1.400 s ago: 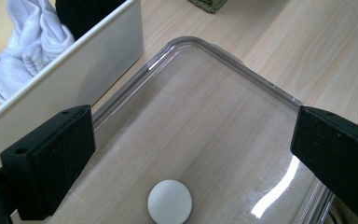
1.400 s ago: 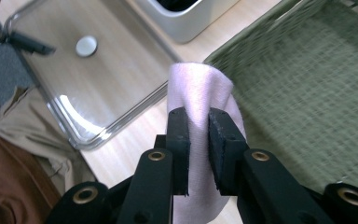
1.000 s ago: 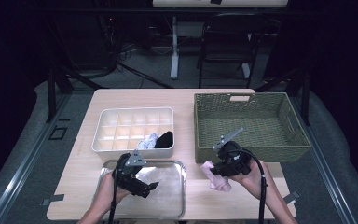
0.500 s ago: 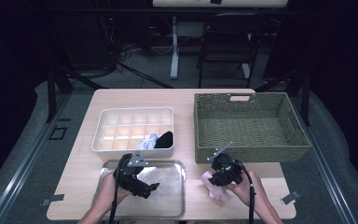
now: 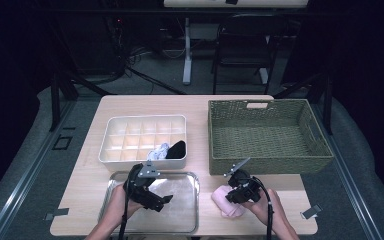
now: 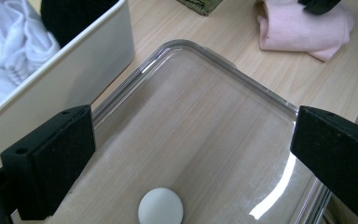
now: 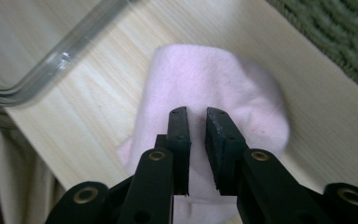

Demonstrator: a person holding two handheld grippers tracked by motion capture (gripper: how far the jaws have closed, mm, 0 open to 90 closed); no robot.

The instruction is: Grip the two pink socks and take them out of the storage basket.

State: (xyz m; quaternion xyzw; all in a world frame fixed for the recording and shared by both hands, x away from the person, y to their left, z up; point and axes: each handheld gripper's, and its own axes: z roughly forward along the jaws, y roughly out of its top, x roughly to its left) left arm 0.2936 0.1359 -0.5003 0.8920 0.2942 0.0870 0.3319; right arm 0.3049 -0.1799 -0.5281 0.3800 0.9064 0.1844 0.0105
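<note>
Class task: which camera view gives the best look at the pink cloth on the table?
The right gripper view: the pink cloth lies close up under nearly shut jaws. The high view shows it small, partly covered; the left gripper view catches it at the top edge.

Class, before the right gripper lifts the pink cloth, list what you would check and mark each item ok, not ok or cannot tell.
1. Right gripper over the pink cloth: ok.
2. Jaws, just closing, gripping cloth: cannot tell; a narrow gap remains.
3. Cloth lying off the clear tray: ok.
4. Left gripper apart from the cloth, jaws open above the tray: ok.
5. Woven basket bare inside: ok.
</note>
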